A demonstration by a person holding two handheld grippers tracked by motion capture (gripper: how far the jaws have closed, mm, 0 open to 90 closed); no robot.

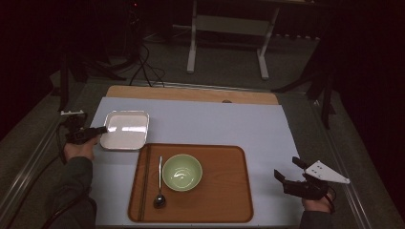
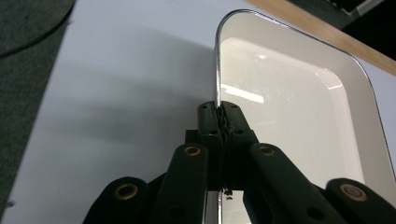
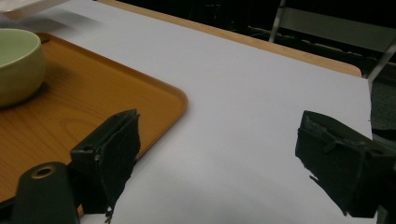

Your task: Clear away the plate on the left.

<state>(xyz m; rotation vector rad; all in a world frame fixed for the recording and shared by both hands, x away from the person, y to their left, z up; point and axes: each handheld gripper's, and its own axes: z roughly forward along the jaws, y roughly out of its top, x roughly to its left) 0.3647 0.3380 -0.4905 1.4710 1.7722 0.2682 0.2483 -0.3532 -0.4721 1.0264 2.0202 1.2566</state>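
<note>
A white square plate (image 1: 126,129) with a shiny rim lies on the pale mat at the back left. My left gripper (image 1: 100,130) is at its left edge. In the left gripper view the gripper (image 2: 219,109) is shut on the plate's (image 2: 289,107) thin rim, and a soft shadow falls on the mat beside that edge. My right gripper (image 1: 286,168) hovers over the mat to the right of the wooden tray (image 1: 229,200). Its jaws stand wide apart in the right gripper view (image 3: 217,126) with nothing between them.
The wooden tray (image 3: 116,88) holds a pale green bowl (image 1: 182,172), a metal spoon (image 1: 159,191) left of it, and dark chopsticks (image 1: 144,181) along its left rim. The bowl (image 3: 16,65) is empty. A table frame (image 1: 227,28) stands on the floor beyond.
</note>
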